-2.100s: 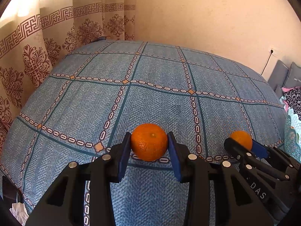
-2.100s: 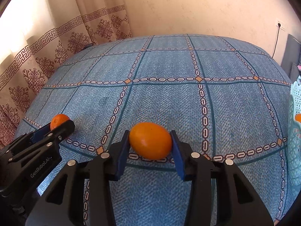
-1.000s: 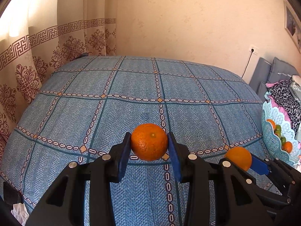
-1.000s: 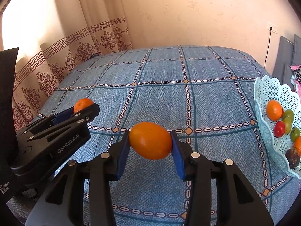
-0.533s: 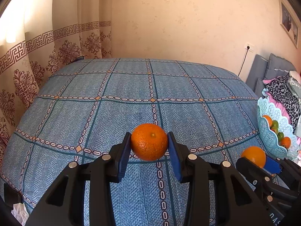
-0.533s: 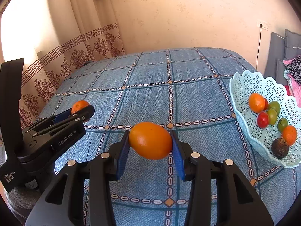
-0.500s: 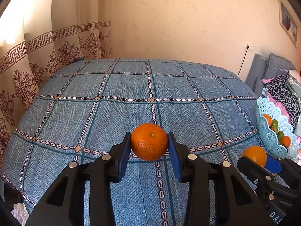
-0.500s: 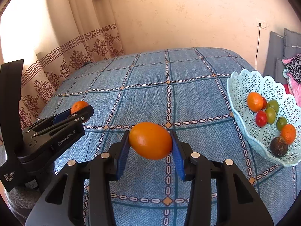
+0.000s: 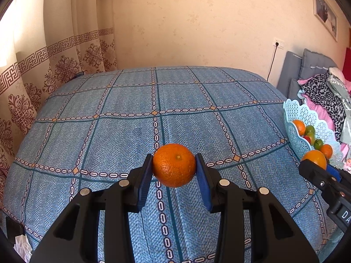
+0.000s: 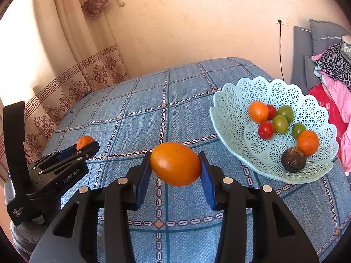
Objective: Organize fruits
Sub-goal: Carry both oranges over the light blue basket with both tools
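Across the blue patterned bedspread, nothing rests on the cloth itself except the pale blue lattice basket, which sits close to the bed's right edge and already carries a heap of oranges, red and green tomatoes and one dark fruit. That placement looks like the main hazard: soft bedding under a light basket near the edge means a heavy drop on its near rim could tip it or send fruit rolling off.

Next in size, the right gripper is pinching a smooth oval orange by its ends, above the cloth just left of the basket; a curved, glossy skin held at its narrow ends could squirt out if the hand swings or rolls sharply.

Smaller, the left gripper is clamped on a pebbly mandarin over the bed's middle, well apart from the basket. With both tools heading the same way, they could knock together.
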